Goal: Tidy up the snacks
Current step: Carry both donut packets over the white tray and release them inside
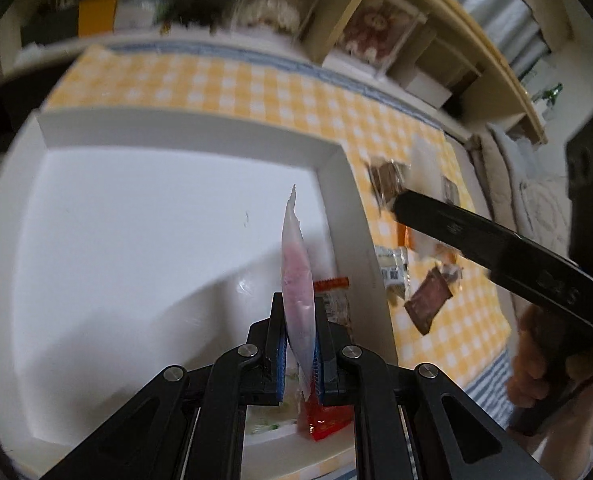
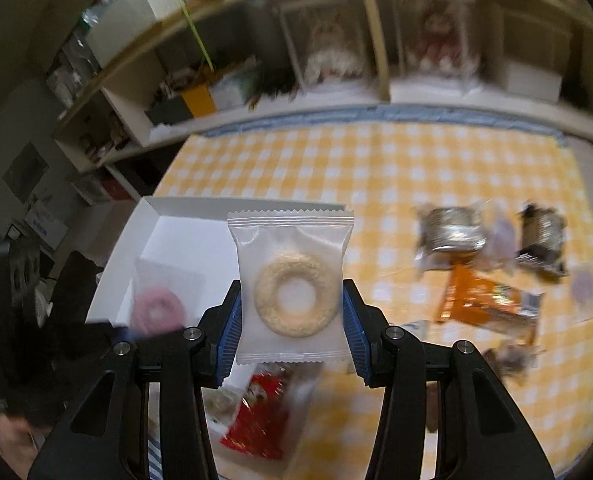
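My left gripper is shut on a clear packet with a pink ring cookie, held edge-on above the white box. The same pink packet shows in the right wrist view, over the box. My right gripper is shut on a clear packet with a beige ring cookie, held flat above the box's right edge. A red snack packet lies in the box near corner; it also shows in the left wrist view.
Loose snacks lie on the yellow checked cloth: an orange packet, two dark wrapped cakes, a brown packet. Shelves with boxed dolls stand behind the table. The right gripper's body crosses the left view.
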`<state>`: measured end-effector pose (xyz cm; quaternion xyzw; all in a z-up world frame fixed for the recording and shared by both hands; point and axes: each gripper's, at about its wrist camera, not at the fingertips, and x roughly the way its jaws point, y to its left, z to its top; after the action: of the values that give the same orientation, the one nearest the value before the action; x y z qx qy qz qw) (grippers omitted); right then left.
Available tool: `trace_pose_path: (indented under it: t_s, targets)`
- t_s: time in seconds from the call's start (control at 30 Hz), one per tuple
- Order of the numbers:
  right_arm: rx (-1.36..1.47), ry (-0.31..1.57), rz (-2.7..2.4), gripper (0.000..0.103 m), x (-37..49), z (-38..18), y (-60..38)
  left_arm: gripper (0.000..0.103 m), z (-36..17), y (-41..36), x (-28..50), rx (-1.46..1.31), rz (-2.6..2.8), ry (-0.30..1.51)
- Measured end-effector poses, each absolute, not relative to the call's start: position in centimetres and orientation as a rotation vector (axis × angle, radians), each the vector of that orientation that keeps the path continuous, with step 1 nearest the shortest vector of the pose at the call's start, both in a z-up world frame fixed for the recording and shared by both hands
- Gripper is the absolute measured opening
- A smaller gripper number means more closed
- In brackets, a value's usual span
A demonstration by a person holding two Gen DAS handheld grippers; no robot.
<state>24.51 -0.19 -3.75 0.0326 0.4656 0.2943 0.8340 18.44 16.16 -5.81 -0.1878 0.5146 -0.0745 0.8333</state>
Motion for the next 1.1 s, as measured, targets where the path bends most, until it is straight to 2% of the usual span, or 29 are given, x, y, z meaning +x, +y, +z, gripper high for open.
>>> trace_pose_path:
  t_s: [0.2, 0.23, 0.27, 0.33, 0.43, 0.53, 0.6, 0.67, 0.7, 0.8, 0.87, 0.97, 1.1]
  targets:
    - [0.071, 1.056, 0.612, 0.048, 27.2, -6.2, 2.2, 0.012, -7.2, 17.5, 20.4, -0.411, -0.17, 1.125]
    - [0.075, 1.065, 0.611, 0.048, 27.6, -6.5, 2.5, 0.021, -7.6, 17.6, 20.7, -0.414, -0.176, 1.143]
    - [0.077, 1.071, 0.61, 0.048, 28.0, -6.7, 2.7, 0.038, -8.2, 17.9, 21.1, -0.411, -0.173, 1.158]
    - [0.095, 1.079, 0.61, 0.051, 28.7, -7.3, 3.1, 0.049, -8.6, 18.3, 21.0, -0.374, -0.14, 1.175]
    - [0.098, 1.102, 0.582, 0.071, 29.1, -7.8, 3.1, 0.049, -8.6, 18.6, 21.2, -0.355, -0.132, 1.176]
    - [0.084, 1.094, 0.595, 0.076, 28.7, -7.8, 3.1, 0.049, -7.9, 18.5, 20.9, -0.344, -0.126, 1.161]
    - [0.077, 1.093, 0.6, 0.092, 28.4, -7.8, 3.0, 0.051, -7.5, 18.4, 20.7, -0.335, -0.122, 1.157]
    - [0.066, 1.083, 0.604, 0.103, 27.8, -7.6, 2.8, 0.053, -7.4, 18.0, 20.2, -0.319, -0.121, 1.157]
    - [0.06, 1.078, 0.606, 0.103, 27.4, -7.5, 2.7, 0.055, -7.4, 17.8, 20.0, -0.308, -0.118, 1.155]
    - [0.051, 1.071, 0.611, 0.103, 26.6, -7.2, 2.4, 0.071, -6.9, 17.7, 19.3, -0.293, -0.11, 1.142]
    - [0.043, 1.067, 0.609, 0.103, 26.2, -7.0, 2.3, 0.087, -6.6, 17.7, 19.1, -0.299, -0.108, 1.132]
    - [0.029, 1.061, 0.602, 0.103, 25.7, -6.7, 2.2, 0.101, -6.0, 17.7, 18.6, -0.299, -0.101, 1.116]
    - [0.041, 1.059, 0.594, 0.103, 25.3, -6.3, 1.6, 0.103, -5.6, 17.9, 17.9, -0.298, -0.092, 1.104]
